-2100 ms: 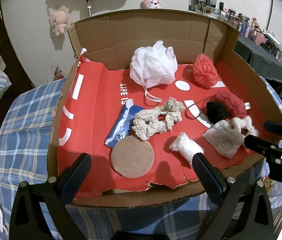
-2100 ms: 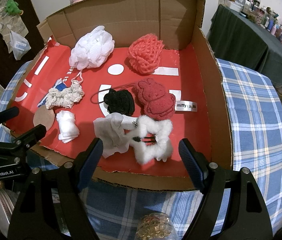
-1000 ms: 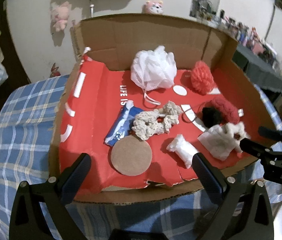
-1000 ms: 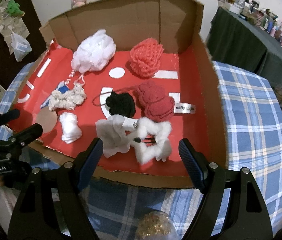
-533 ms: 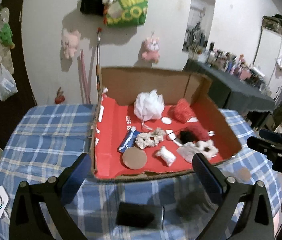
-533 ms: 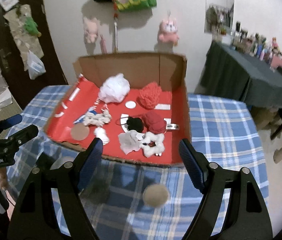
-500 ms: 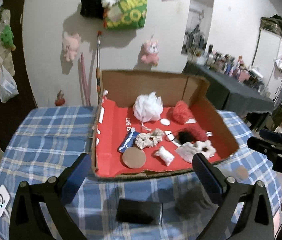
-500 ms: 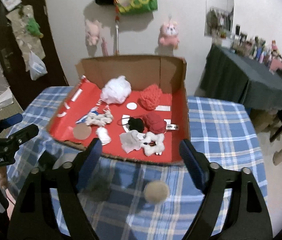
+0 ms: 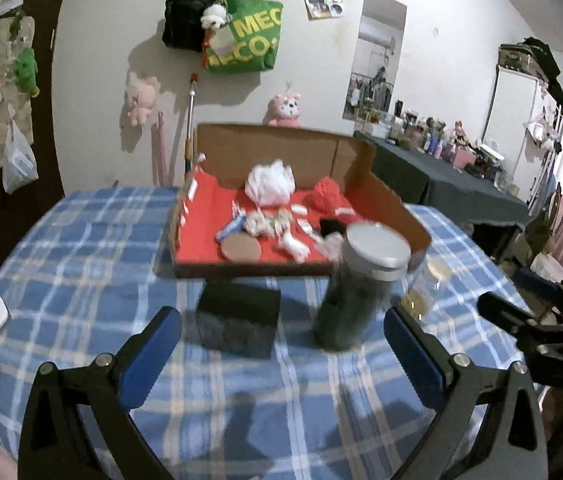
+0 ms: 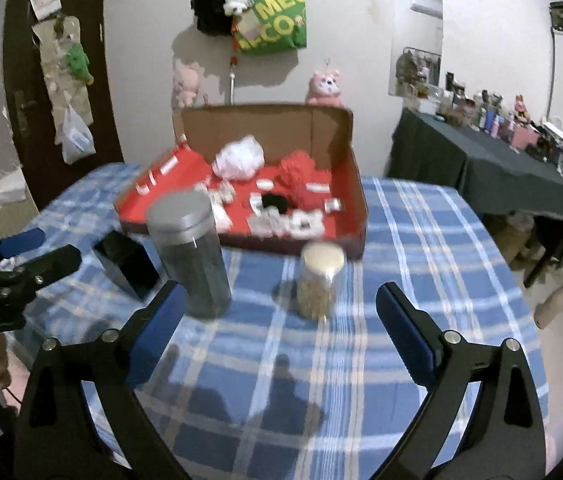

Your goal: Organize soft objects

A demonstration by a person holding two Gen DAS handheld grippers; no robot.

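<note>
**Left wrist view**
- Found the left tool point(image 9: 279, 322) wide, with nothing between its pads.
- Located the cardboard box point(image 9: 361, 160) at the far side of the bench point(image 9: 81, 248), well apart from the tool.
- Noted the soft objects inside the box, on its red floor: a white mesh puff point(image 9: 269, 182) and a red knitted ball point(image 9: 327, 196) toward the back wall. Could not tell the smaller pieces nearer the front edge apart through the blur.
- Noted a black case point(image 9: 237, 316) and a tall dark jar point(image 9: 357, 292) on the bench, between the tool and the box.

**Right wrist view**
- Found the right tool point(image 10: 279, 294) opening, already near full spread, with nothing between its pads.
- Confirmed the same box layout, puff at the back left and red ball to its right. Noted pale fluffy pieces near the front edge, too blurred to name.
- Noted a small jar point(image 10: 319, 280) with golden contents just ahead of the tool, near the front wall of the box.

**Step in hand**
- Judged as a stand-off over the bench, with both tools empty and clear of the box and every soft object lying in it. Could not tell whether the sorting was complete.

**Next move**
- Judged to call for an approach over or around the jars and the case without tipping them.
- Judged to need one soft object picked out of the box and a light close on its bulk, not on a loose loop.
</note>
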